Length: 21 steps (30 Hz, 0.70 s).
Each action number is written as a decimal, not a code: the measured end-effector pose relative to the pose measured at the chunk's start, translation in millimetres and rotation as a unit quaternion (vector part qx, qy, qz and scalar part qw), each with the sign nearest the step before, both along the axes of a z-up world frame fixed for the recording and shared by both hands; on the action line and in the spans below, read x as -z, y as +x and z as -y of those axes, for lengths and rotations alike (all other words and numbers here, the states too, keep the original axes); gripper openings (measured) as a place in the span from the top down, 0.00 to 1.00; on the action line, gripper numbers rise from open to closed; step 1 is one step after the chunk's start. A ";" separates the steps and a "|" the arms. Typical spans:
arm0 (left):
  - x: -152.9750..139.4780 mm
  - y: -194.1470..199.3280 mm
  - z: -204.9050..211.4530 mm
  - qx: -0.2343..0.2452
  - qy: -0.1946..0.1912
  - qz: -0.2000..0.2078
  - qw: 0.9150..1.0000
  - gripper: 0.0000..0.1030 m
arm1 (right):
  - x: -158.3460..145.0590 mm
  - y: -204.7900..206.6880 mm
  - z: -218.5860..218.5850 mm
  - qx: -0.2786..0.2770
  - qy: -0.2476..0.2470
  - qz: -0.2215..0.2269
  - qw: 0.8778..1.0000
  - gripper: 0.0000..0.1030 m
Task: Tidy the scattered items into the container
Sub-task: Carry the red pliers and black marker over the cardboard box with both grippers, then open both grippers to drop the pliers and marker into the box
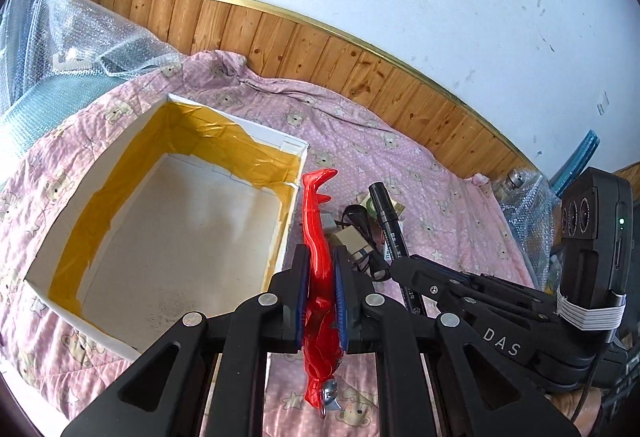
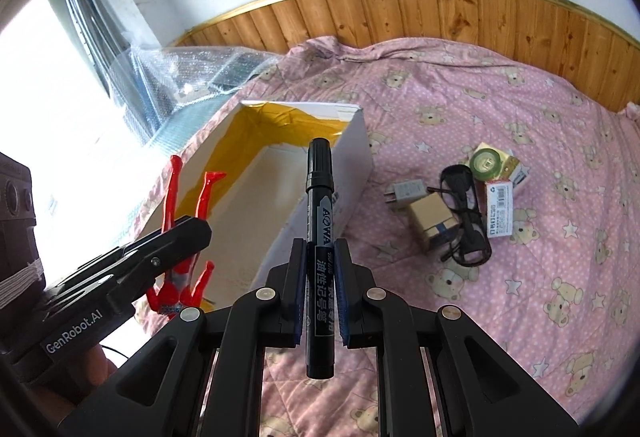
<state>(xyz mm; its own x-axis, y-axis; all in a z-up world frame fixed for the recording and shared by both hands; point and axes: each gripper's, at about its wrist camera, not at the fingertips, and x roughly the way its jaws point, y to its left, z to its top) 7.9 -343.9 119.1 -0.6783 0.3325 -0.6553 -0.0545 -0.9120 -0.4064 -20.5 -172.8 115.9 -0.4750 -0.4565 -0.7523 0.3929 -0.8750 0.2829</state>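
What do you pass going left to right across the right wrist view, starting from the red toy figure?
Red toy figure → white box → grey plug adapter → black glasses → green tape roll → staples box.

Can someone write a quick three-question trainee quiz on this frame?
1. True or false: the white box already holds an item.
2. What does the left gripper clamp? A) red action figure B) glasses C) tape roll
3. Fill in: the right gripper holds a black ____.

Key: 1 false, the box interior shows nothing inside; 2 A; 3 marker. Black glasses, a charger plug and small boxes lie on the pink quilt.
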 end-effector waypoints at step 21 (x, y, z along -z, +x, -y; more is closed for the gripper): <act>16.1 -6.4 82.3 -0.073 0.004 0.018 0.997 0.88 | -12.9 -5.3 101.5 -0.084 0.004 -0.021 0.996 0.86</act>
<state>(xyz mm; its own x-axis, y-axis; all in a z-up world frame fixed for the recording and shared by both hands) 1.5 -426.2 103.0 -0.6959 0.2374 -0.6778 0.0940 -0.9056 -0.4136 -25.8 -274.3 128.8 -0.4241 -0.5267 -0.7367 0.5446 -0.7983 0.2572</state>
